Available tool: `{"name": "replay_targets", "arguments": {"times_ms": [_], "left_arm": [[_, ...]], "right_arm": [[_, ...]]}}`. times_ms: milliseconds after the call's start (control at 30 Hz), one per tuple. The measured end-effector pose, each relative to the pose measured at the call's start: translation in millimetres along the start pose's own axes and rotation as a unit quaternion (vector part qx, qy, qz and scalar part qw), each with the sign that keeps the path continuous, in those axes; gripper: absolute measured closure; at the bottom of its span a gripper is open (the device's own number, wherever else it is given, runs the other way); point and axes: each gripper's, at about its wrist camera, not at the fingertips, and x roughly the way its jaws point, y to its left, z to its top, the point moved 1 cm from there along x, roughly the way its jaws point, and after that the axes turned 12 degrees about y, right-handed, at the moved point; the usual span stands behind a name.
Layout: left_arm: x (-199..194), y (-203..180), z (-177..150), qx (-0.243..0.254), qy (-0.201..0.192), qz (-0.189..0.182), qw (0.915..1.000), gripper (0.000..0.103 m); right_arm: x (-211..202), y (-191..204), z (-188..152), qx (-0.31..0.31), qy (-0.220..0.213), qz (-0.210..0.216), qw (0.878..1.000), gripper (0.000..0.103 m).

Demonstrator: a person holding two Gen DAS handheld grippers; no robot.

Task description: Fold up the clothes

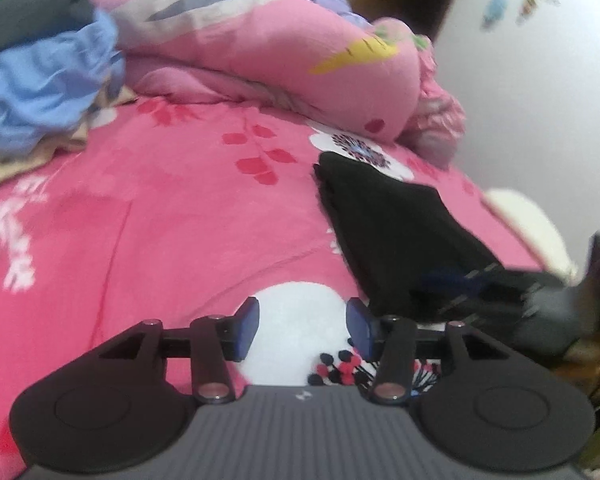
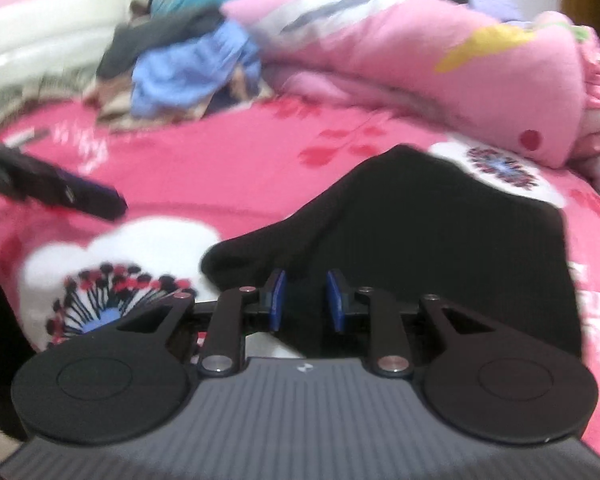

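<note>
Both views are blurred, so the heap of clothes point(image 2: 180, 60) at the upper left of the right wrist frame reads only as blue, grey and striped cloth. In the left wrist view the right gripper point(image 1: 548, 300) is a dark smear at the right edge, its jaws unreadable there. The black garment point(image 2: 440, 248) lies flat on the pink flowered bedsheet point(image 1: 160, 220), filling the centre right of the right wrist frame. The right gripper point(image 2: 306, 300) hovers at its near edge, jaws narrowly apart, empty. The left gripper point(image 1: 302, 328) is spread wide over a white flower. A rumpled pink quilt point(image 1: 280, 48) and white wall point(image 1: 520, 100) lie behind.
</note>
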Motion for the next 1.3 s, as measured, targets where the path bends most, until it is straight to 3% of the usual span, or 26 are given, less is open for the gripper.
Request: {"name": "replay_targets", "arguments": {"times_ms": [100, 267, 400, 467, 533, 567, 633, 733, 867, 967, 1033, 1133, 1233, 1300], "left_arm": [[-5, 12, 0, -0.025, -0.011, -0.006, 0.9996, 0.049], [-2, 15, 8, -0.047, -0.026, -0.022, 0.9983, 0.048], [12, -2, 22, -0.034, -0.031, -0.06, 0.9972, 0.048], [24, -17, 27, -0.015, -0.023, -0.086, 0.9959, 0.048], [41, -33, 30, 0.004, -0.007, -0.11, 0.9939, 0.048], [51, -41, 30, 0.012, 0.005, -0.122, 0.9925, 0.047], [74, -54, 31, 0.022, 0.03, -0.14, 0.9894, 0.047], [100, -55, 27, 0.007, 0.057, -0.139, 0.9887, 0.048], [101, -35, 23, -0.047, 0.064, -0.162, 0.9836, 0.053], [91, -23, 26, -0.075, 0.064, -0.16, 0.9821, 0.051], [86, -29, 35, -0.058, 0.053, -0.144, 0.9865, 0.046], [91, -48, 52, -0.014, 0.044, -0.128, 0.9908, 0.045], [111, -69, 61, 0.034, 0.043, -0.099, 0.9936, 0.044], [129, -74, 60, 0.065, 0.044, -0.045, 0.9959, 0.046]], "right_arm": [[2, 24, 7, -0.035, -0.02, -0.006, 0.999, 0.082], [-3, 31, 11, -0.025, -0.035, 0.049, 0.998, 0.081], [-31, 4, -9, 0.045, -0.071, 0.032, 0.996, 0.081], [-48, -16, -23, 0.094, -0.093, 0.007, 0.991, 0.071], [-64, -39, -40, 0.154, -0.111, -0.026, 0.981, 0.049], [-68, -50, -47, 0.178, -0.109, -0.039, 0.977, 0.048], [-70, -68, -55, 0.211, -0.088, -0.053, 0.972, 0.048], [-67, -89, -71, 0.243, -0.067, -0.051, 0.966, 0.05], [-77, -119, -104, 0.314, -0.046, -0.094, 0.944, 0.054], [-93, -140, -116, 0.369, -0.061, -0.085, 0.924, 0.073], [-96, -139, -104, 0.345, -0.08, -0.099, 0.93, 0.075], [-83, -128, -76, 0.309, -0.106, -0.059, 0.943, 0.079], [-49, -114, -57, 0.263, -0.077, -0.035, 0.961, 0.083], [-34, -119, -62, 0.267, -0.049, -0.037, 0.962, 0.088]]}}
